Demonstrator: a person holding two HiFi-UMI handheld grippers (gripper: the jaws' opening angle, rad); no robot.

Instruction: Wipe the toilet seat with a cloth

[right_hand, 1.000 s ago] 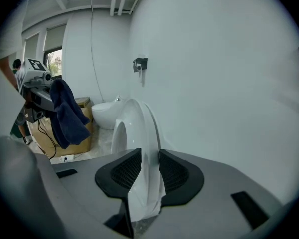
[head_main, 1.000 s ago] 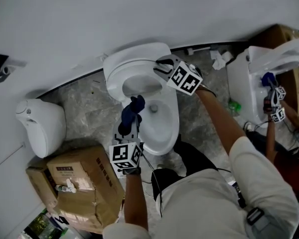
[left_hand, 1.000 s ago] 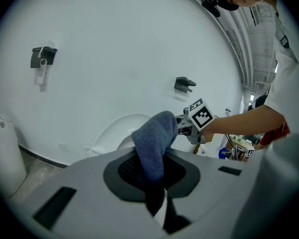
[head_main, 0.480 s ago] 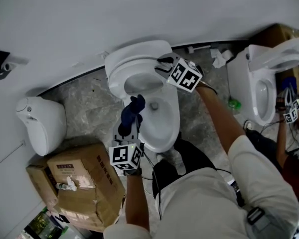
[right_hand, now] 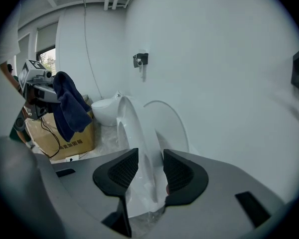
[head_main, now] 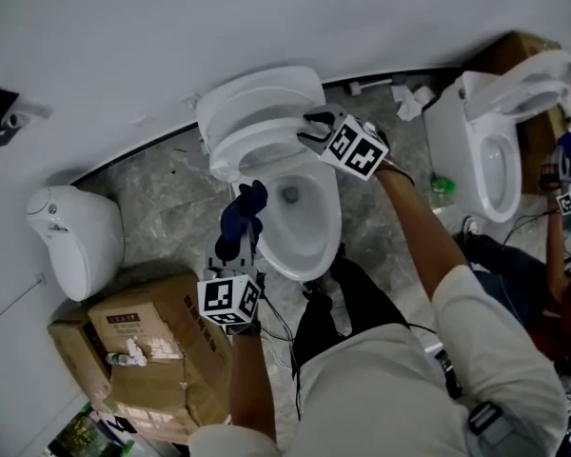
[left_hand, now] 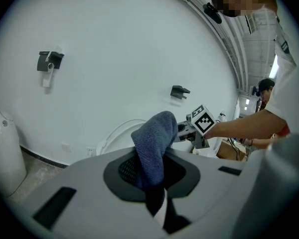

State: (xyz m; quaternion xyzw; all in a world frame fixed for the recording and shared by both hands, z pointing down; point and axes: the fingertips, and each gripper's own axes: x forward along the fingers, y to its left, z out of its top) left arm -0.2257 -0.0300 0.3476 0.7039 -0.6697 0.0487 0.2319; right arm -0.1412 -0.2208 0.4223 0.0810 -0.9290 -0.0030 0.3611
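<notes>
Cloth (head_main: 240, 219), dark blue and coarse-woven, stands upright from the left gripper (head_main: 236, 255), which pinches its lower end and hides it between the jaws. Its folded top droops over, just left of the bowl (head_main: 309, 236). White seat (head_main: 252, 146) tilts half-raised over the bowl, long axis running from the wall towards the person, with the lid (head_main: 257, 98) behind it. Right gripper (head_main: 309, 131) straddles the seat's right rim, jaws opening, pads not pressing. The gripper's body cuts off the rim's lower edge.
</notes>
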